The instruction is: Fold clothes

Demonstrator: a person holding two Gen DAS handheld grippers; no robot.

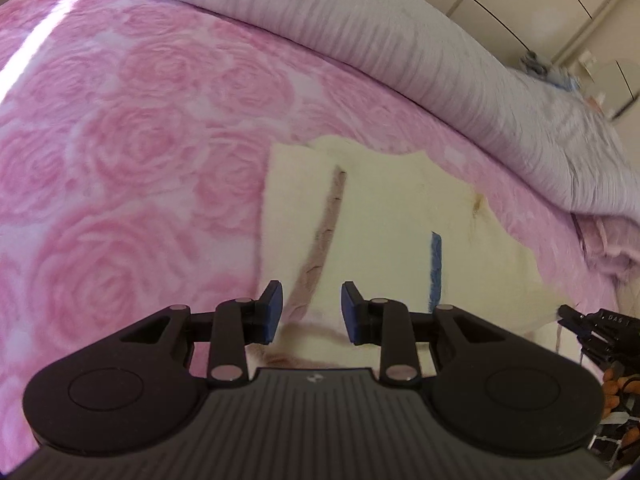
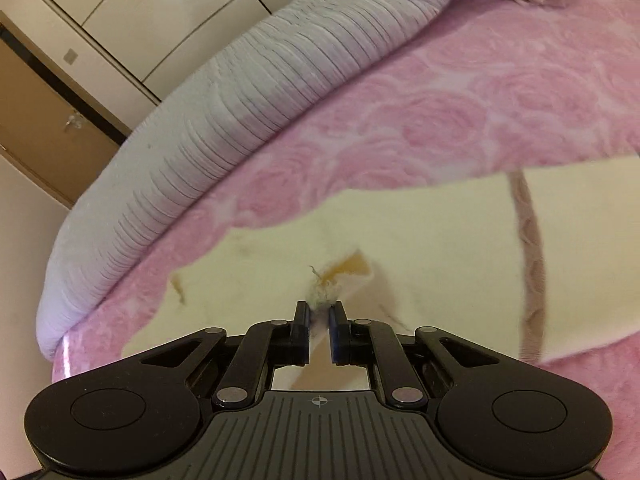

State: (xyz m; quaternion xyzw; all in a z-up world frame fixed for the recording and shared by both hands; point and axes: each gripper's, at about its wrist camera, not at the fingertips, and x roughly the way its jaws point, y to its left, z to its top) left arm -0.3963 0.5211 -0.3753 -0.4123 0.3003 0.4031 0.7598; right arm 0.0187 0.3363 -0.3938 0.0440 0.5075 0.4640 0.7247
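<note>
We see the cream garment (image 1: 380, 216) spread on our pink rose blanket (image 1: 120, 152), our left gripper (image 1: 311, 308) narrowly parted above its brown strap, nothing pinched, our right gripper (image 2: 319, 314) clamped on a frayed bit of cloth, grey quilt (image 2: 224, 112) behind

- Soft, even indoor light fills both my views, slightly washed out.
- A bright streak of glare crosses the pink rose-patterned blanket (image 1: 120, 128) at upper left in my left view.
- Motion blur smears the ribbed pale lilac quilt (image 1: 500, 92).
- Fisheye bending curves the edges; the corners go dark.
</note>
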